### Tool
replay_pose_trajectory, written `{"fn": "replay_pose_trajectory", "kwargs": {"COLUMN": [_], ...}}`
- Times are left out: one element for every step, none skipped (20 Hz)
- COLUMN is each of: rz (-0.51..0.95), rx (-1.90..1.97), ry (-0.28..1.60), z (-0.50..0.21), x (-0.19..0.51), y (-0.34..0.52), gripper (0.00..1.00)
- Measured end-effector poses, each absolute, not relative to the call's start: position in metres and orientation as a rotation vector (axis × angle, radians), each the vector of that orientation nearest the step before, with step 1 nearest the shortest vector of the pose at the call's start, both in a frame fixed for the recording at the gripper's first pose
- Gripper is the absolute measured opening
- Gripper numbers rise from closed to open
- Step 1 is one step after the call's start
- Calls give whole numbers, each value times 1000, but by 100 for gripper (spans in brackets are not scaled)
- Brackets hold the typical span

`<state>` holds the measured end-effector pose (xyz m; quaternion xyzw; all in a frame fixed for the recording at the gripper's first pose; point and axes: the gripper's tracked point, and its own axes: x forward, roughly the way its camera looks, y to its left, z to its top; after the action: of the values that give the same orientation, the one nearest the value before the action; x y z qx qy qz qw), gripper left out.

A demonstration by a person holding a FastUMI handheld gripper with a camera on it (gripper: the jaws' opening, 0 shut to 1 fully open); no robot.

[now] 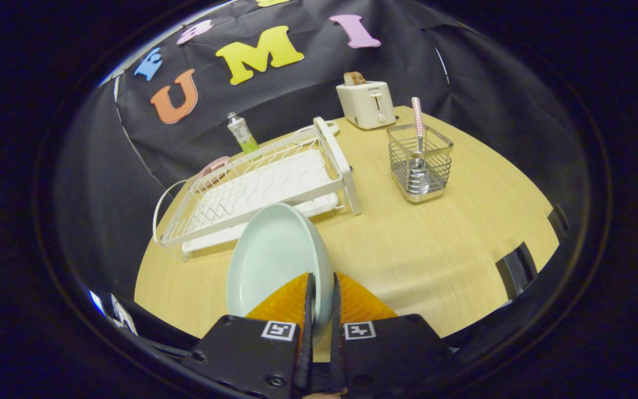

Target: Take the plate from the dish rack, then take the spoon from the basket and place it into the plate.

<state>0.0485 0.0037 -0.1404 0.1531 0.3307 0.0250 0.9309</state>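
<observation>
Gripper view: gripper (322, 288) clamps pale green plate (274, 260) rim (upright, glossy).

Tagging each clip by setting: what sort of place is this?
Likely a mock kitchen counter in a booth: a dish rack, a toaster and a spoon basket on a wooden table. The claw grips a plate.

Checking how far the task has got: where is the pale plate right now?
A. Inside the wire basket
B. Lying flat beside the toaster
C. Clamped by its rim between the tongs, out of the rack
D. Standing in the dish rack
C: the tongs are shut on the plate at its rim, held on edge above the table, in front of the dish rack.
</observation>
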Motion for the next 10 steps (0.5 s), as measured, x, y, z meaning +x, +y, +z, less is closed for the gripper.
{"fn": "replay_pose_trajectory", "kwargs": {"rz": [64,83,102,133,148,156,161,168,177,190], "rx": [322,338,347,350,357,364,368,360,347,335], "ry": [683,690,696,700,702,710,712,709,698,674], "z": [-145,-151,-157,-163,-168,-174,-178,-181,-182,-179], "x": [47,48,48,49,50,51,51,51,51,52], "y": [2,3,3,3,2,0,-1,-2,-3,-4], "gripper": [18,19,19,20,20,22,23,26,28,30]}}
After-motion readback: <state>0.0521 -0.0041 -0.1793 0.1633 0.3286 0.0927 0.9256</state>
